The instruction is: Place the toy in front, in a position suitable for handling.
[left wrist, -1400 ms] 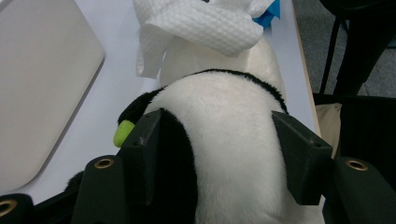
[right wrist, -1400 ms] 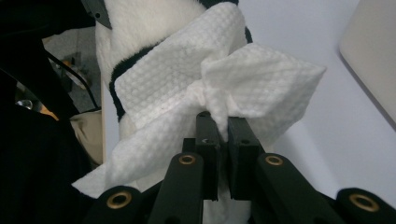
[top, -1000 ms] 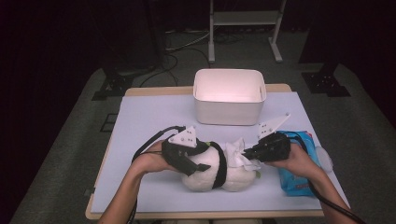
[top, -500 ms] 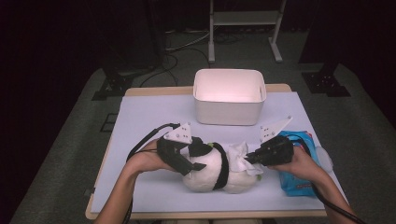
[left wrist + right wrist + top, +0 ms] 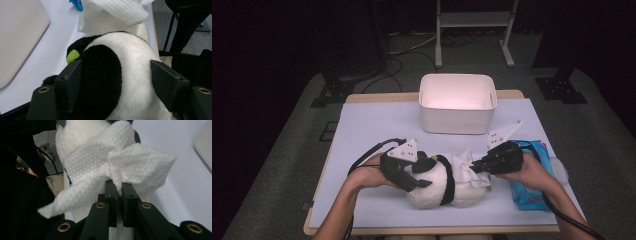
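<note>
White and black plush fills the near middle of the table (image 5: 377,125): a soft toy penguin (image 5: 437,185) lies on its side on the pale sheet, its lime-green beak (image 5: 72,56) pointing toward the far edge. The left gripper (image 5: 414,177), held in the person's left hand (image 5: 369,176), reaches in from the left with its jaws spread wide on either side of the toy's body; in the left gripper view the left jaw touches the black fur, while the right jaw stands just beside the white fur. The right gripper (image 5: 476,167), held in the right hand (image 5: 532,172), comes in from the right with its jaws pressed together on a bunched white waffle-textured cloth (image 5: 117,167), which drapes over the right end of the toy. A blue packet (image 5: 532,192) lies on the table under the right hand, near the right edge. A white tub (image 5: 457,112) stands at the far middle of the table, well apart from the toy.
</note>
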